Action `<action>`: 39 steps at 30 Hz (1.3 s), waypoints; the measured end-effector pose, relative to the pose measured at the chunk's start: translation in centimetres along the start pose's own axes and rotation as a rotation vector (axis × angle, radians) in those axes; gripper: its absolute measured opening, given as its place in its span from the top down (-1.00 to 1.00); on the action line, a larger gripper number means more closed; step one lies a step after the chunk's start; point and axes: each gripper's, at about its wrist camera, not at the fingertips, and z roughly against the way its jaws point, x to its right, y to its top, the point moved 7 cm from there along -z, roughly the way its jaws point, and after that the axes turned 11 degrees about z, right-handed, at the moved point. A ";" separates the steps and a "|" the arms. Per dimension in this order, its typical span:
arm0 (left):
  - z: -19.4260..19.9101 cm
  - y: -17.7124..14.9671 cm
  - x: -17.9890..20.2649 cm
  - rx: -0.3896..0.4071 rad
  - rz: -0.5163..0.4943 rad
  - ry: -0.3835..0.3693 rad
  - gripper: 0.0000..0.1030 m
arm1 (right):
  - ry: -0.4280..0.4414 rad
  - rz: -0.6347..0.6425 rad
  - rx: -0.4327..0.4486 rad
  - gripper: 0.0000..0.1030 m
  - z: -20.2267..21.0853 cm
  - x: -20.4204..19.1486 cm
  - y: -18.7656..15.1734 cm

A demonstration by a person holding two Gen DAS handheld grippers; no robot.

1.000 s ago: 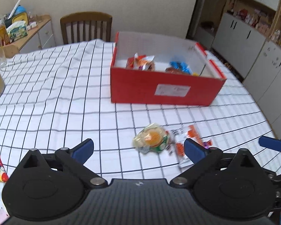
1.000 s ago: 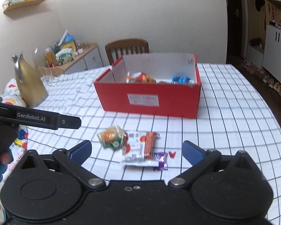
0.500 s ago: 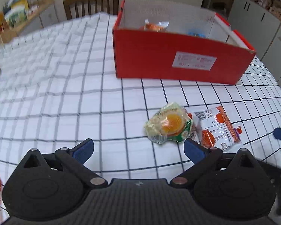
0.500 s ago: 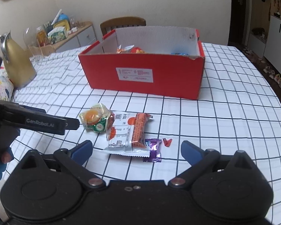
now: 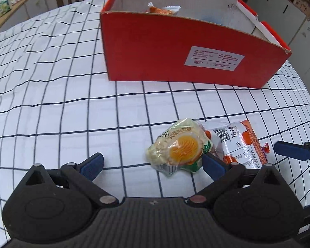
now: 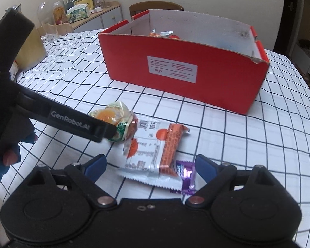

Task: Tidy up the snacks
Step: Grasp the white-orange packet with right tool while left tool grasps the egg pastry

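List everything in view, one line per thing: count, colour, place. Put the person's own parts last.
box: 1, red outside, white inside, far side of table, some snacks in it
round snack pack: 1, pale green with orange centre, near the left gripper's right finger
flat snack pack: 1, white and orange, between the right gripper's fingers
small wrapper: 1, purple, beside the flat pack
tablecloth: 1, white with dark grid
chair: 1, brown, behind table
jug: 1, gold, table's left
left gripper: open
right gripper: open, jaws just narrowing
hand: 1, blue glove
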 end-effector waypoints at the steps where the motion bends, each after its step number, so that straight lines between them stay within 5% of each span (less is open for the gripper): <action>1: -0.1 0.1 0.1 -0.002 -0.001 -0.010 -0.98 | 0.002 0.003 -0.003 -0.76 -0.3 0.0 0.1; 13: -0.7 0.3 1.5 -0.031 -0.072 -0.104 -0.67 | 0.027 -0.007 -0.047 -0.60 -2.5 -0.2 0.4; 19: -0.1 0.2 1.7 -0.047 -0.073 -0.148 -0.16 | 0.025 -0.020 -0.063 -0.46 -2.8 -0.1 0.2; 29: 0.5 -0.4 1.9 -0.041 -0.090 -0.133 0.04 | -0.002 -0.031 -0.073 -0.10 -2.9 0.1 0.2; 39: 1.6 -1.1 1.0 -0.036 -0.029 -0.128 0.25 | -0.018 -0.056 -0.052 0.01 -1.9 0.3 0.2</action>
